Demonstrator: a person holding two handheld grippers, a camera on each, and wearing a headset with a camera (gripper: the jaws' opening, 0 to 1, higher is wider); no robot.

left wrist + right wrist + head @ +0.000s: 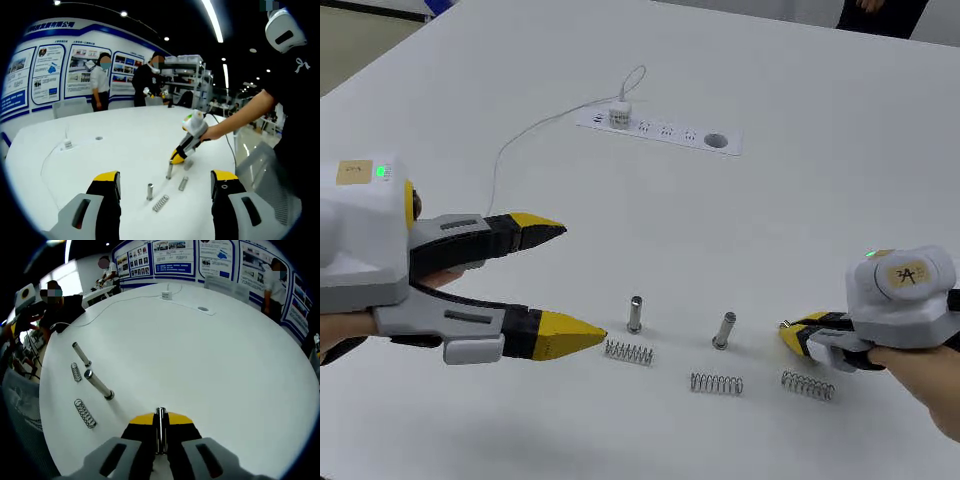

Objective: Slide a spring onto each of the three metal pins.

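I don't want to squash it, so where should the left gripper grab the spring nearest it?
I'd grip the spring across its middle coils, coming down from above with the open left gripper. It lies flat on its side, so a jaw fits along each long side, leaving both ends free for the upright pin.

A lab or exhibition hall: blue-and-white display boards [45, 70] line the wall at ten o'clock in the left gripper view, metal shelving [192, 75] stands at one o'clock under strip lights [212, 20], and a power strip [660, 130] lies on the white table [800, 220].
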